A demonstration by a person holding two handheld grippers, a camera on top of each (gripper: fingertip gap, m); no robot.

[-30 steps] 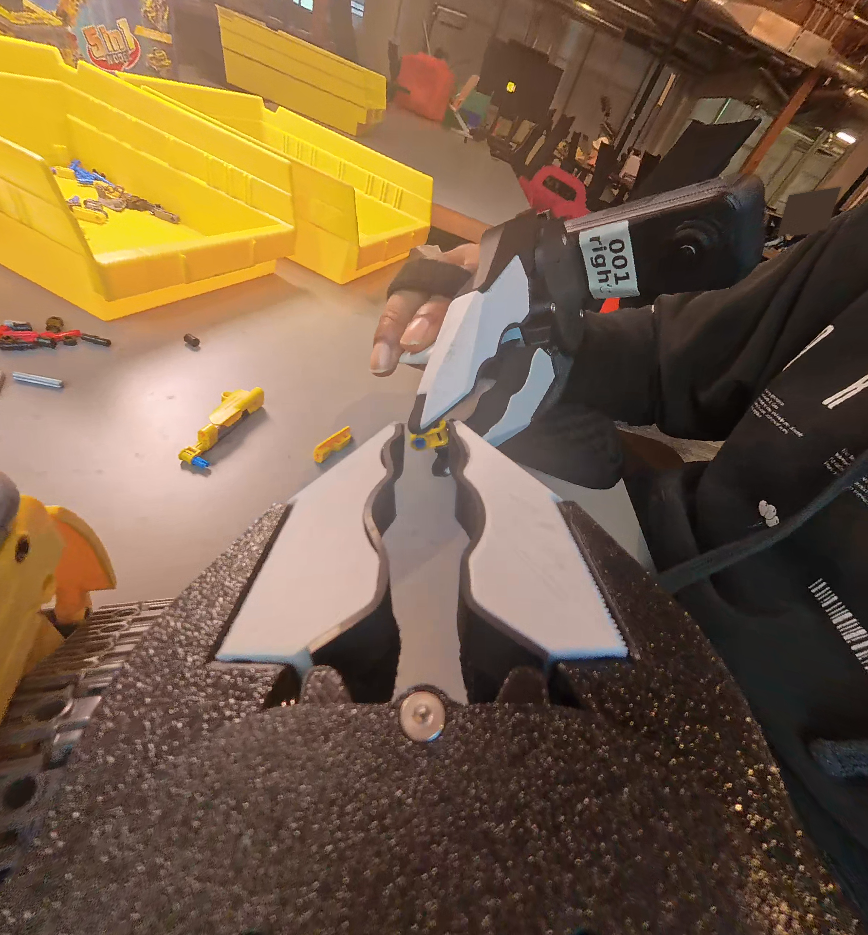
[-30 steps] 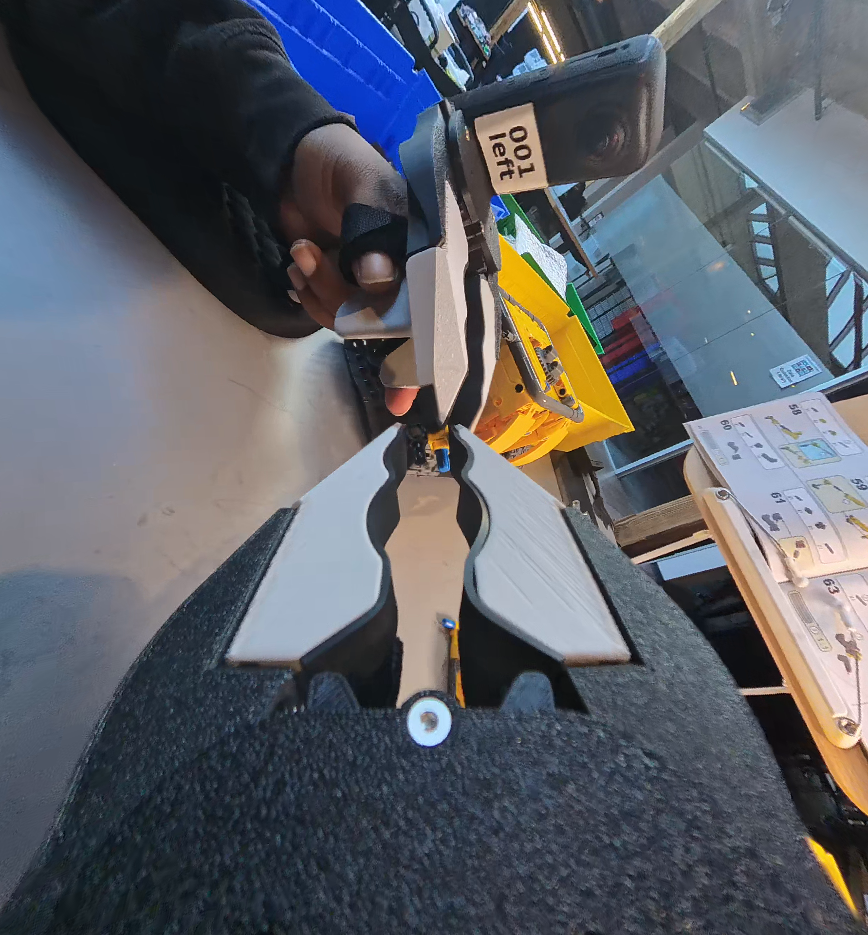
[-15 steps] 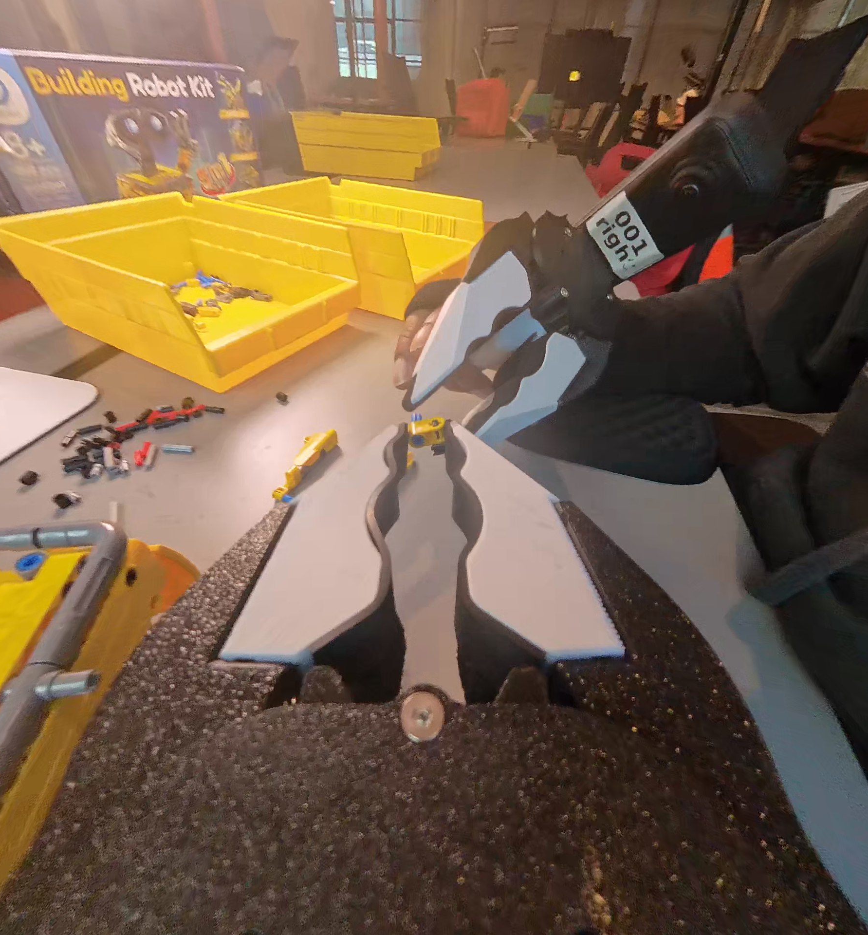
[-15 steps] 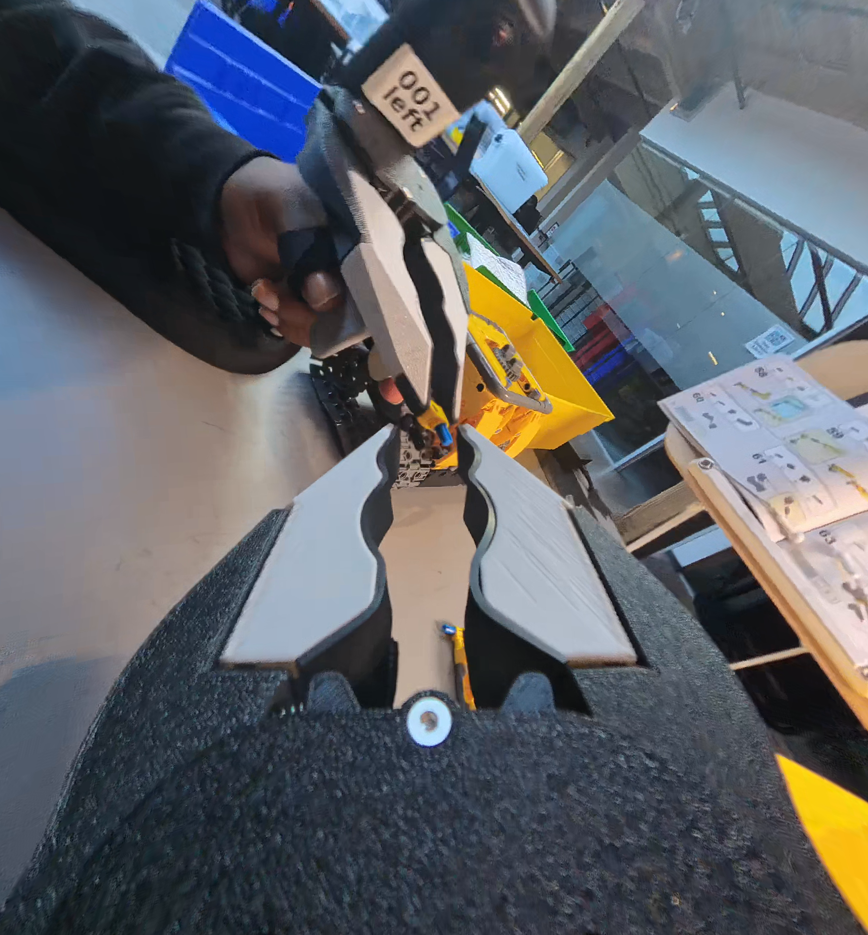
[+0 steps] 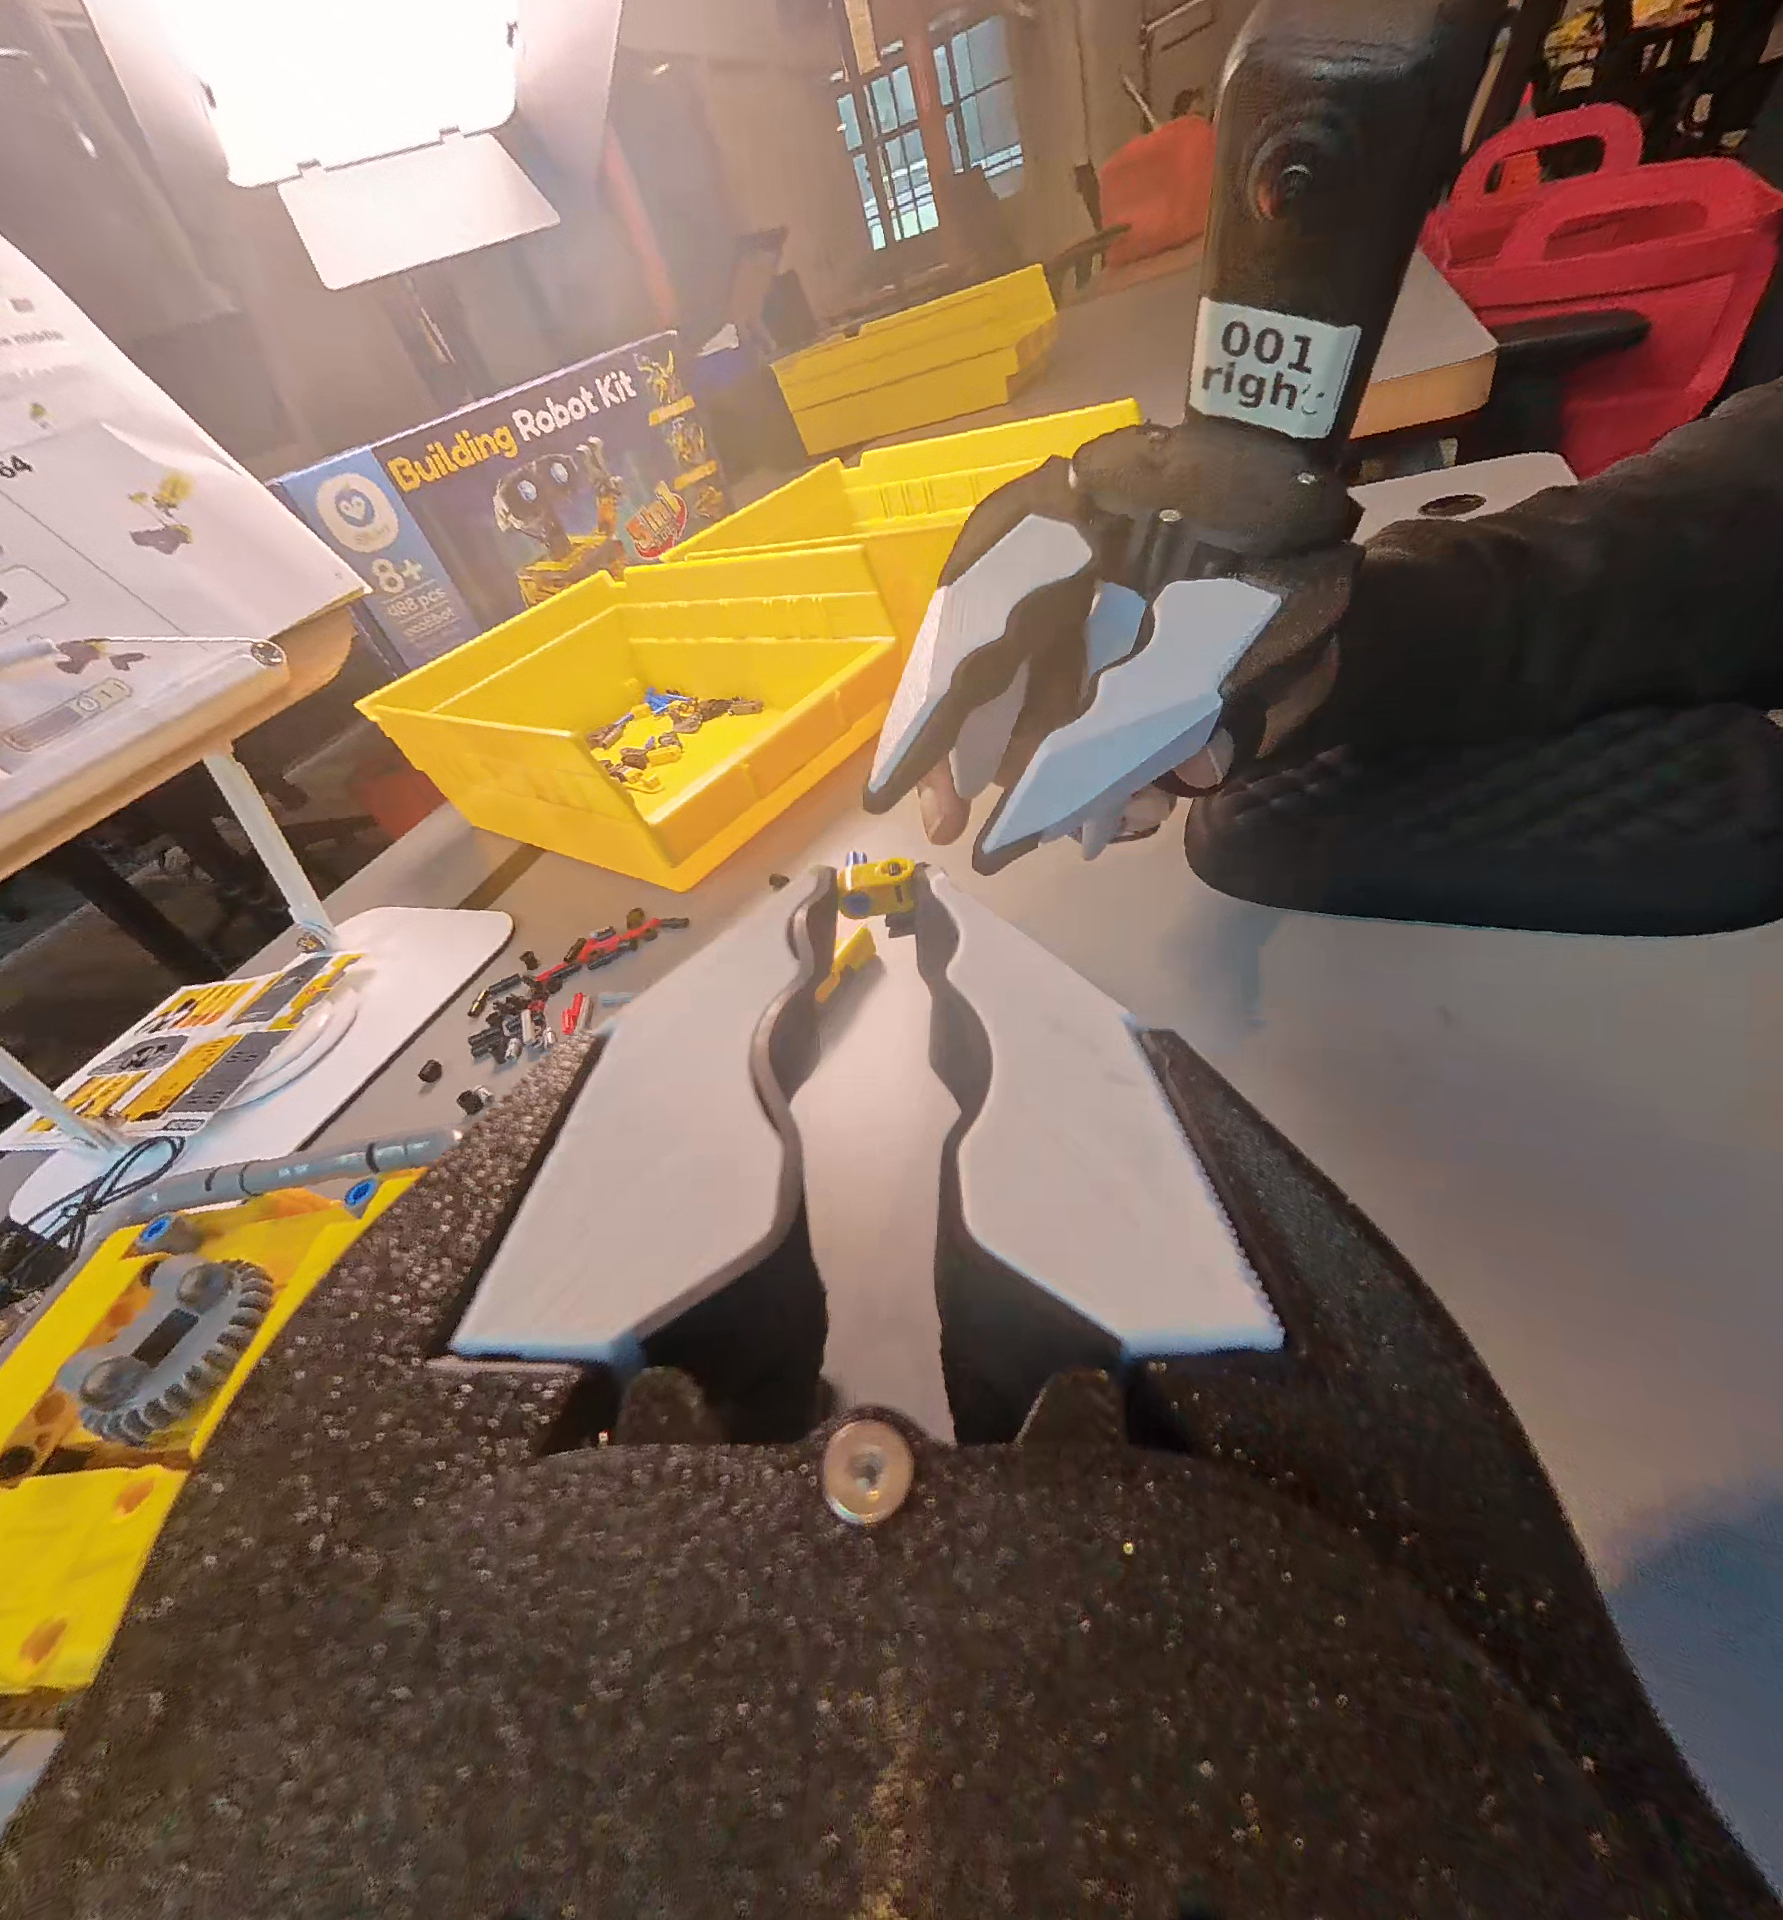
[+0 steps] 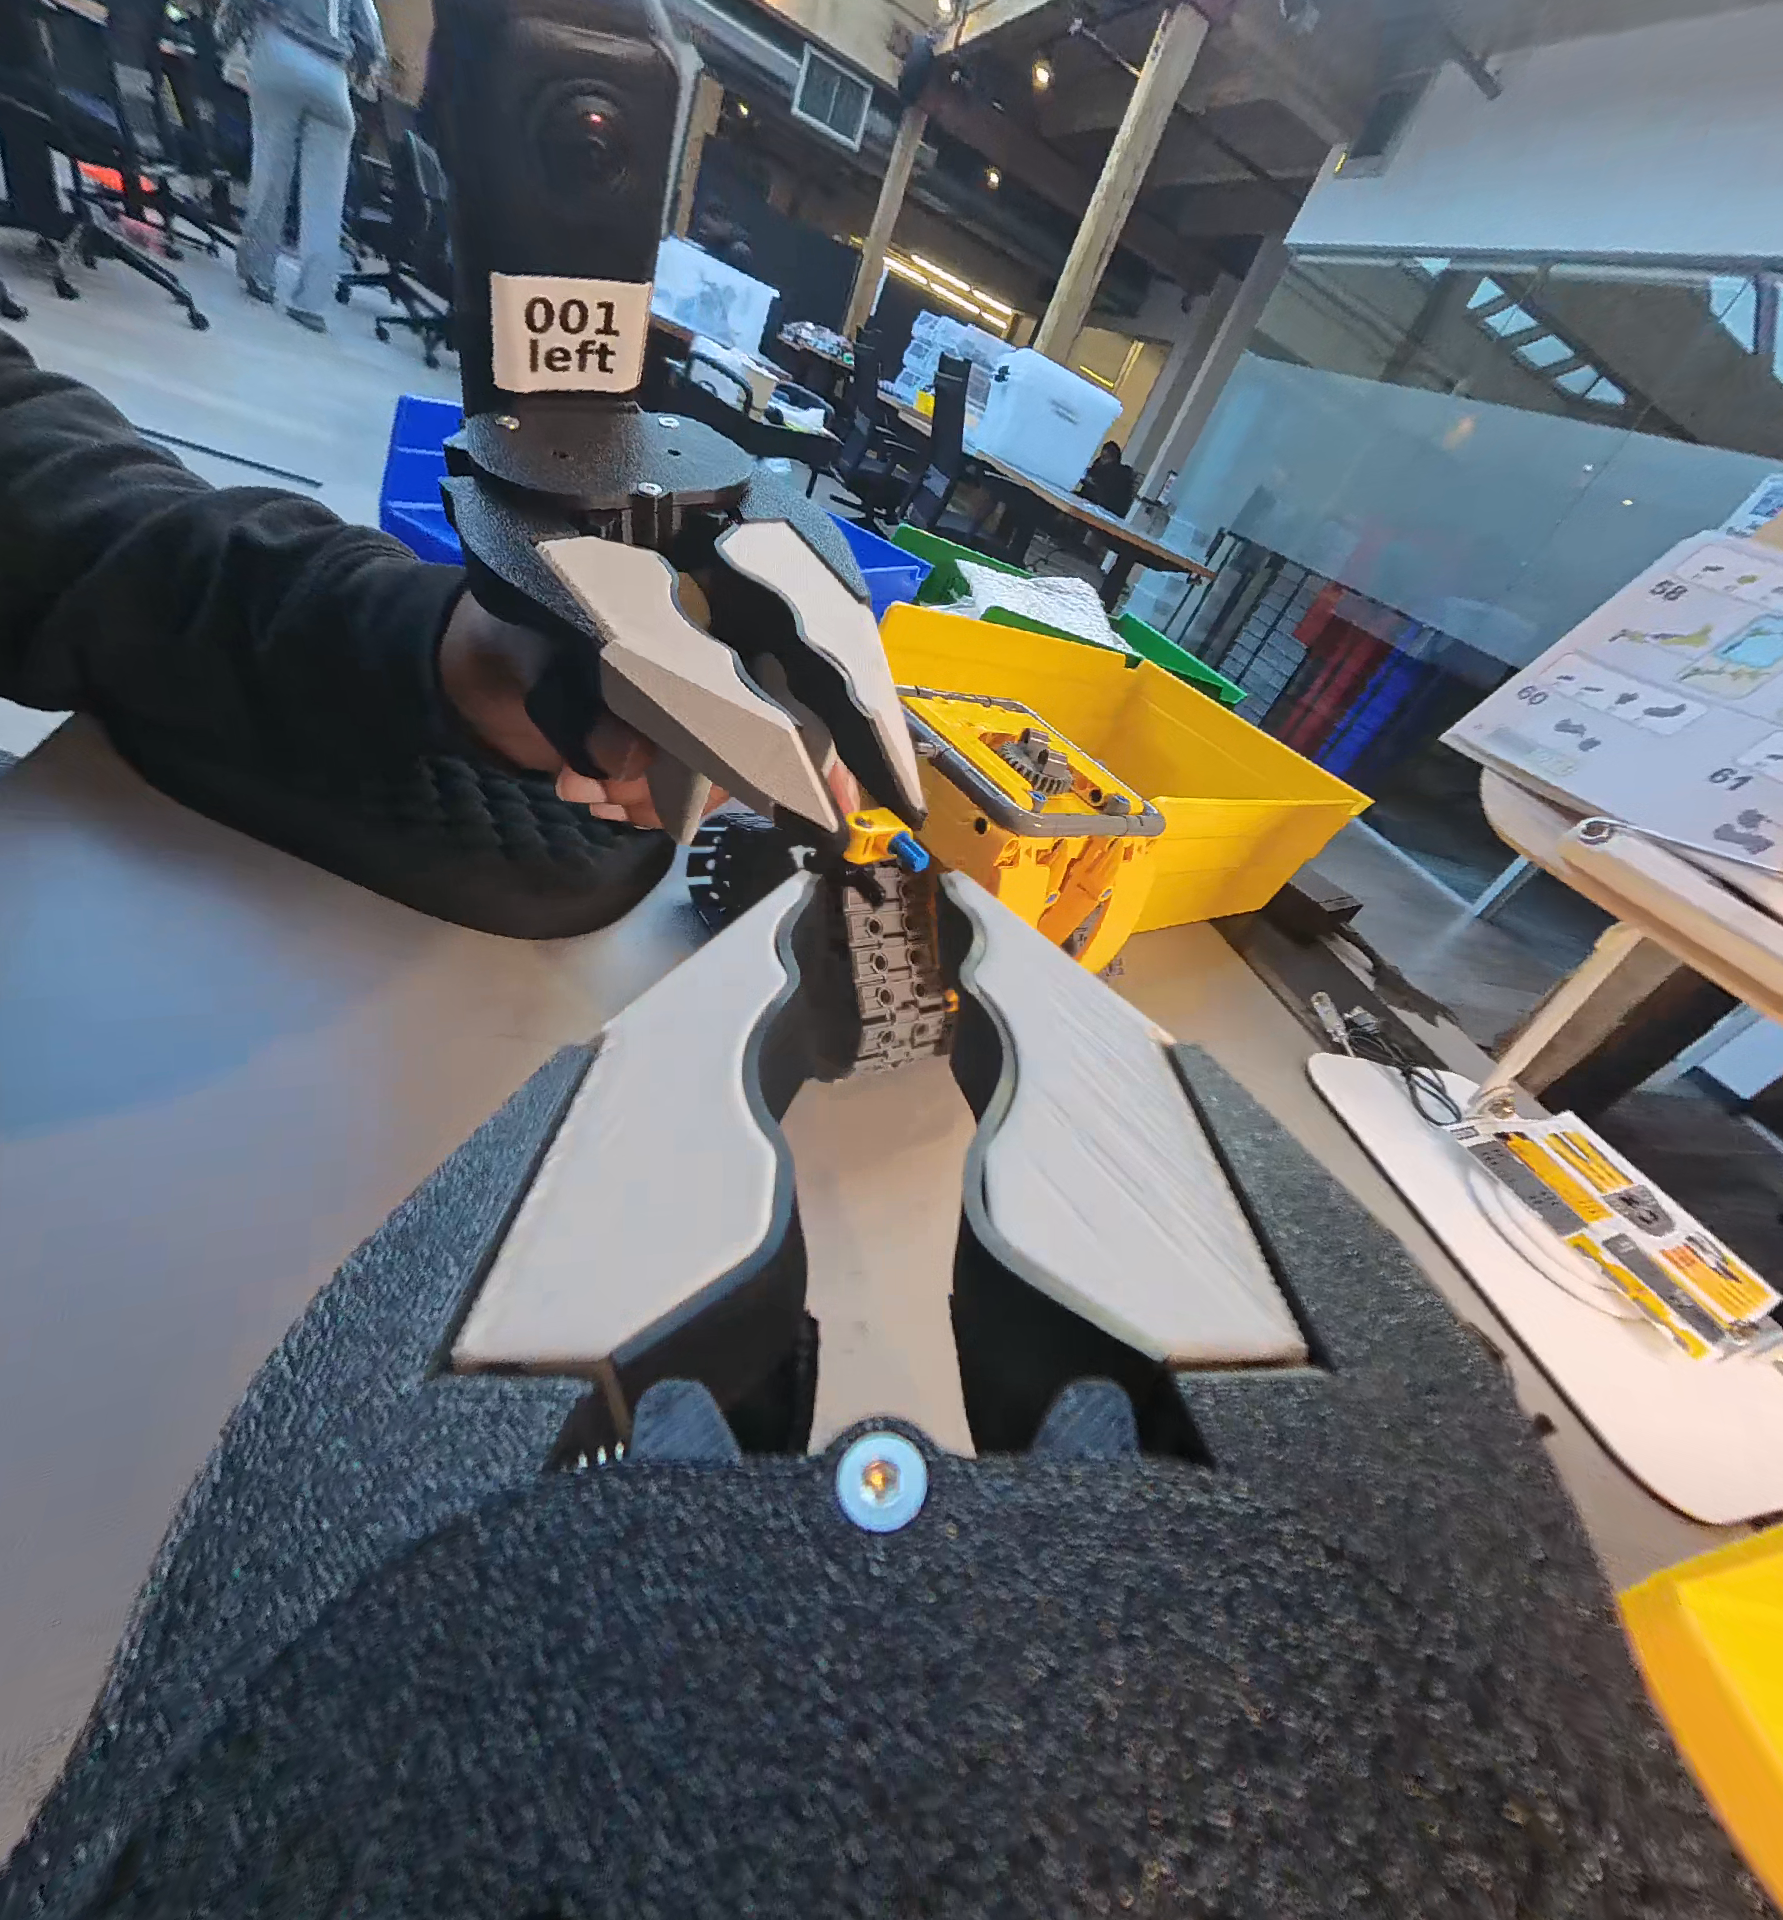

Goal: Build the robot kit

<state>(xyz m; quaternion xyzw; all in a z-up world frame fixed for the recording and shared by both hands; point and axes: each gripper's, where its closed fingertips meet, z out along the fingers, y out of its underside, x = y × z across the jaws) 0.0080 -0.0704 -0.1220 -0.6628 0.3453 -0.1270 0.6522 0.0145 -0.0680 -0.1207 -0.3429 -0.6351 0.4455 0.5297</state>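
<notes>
Left gripper (image 5: 874,891) pinches a small yellow piece (image 5: 874,886) with a blue pin at its fingertips, above the table (image 5: 1386,1091). Right gripper (image 6: 871,883) spread, empty, near the yellow model (image 6: 1032,821). Piece not yet attached, apparently.

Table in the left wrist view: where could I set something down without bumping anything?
The bare grey table below the black sleeve, on the picture's right, is free. The left is crowded: loose small parts, white stand base, yellow bin and yellow model.
</notes>
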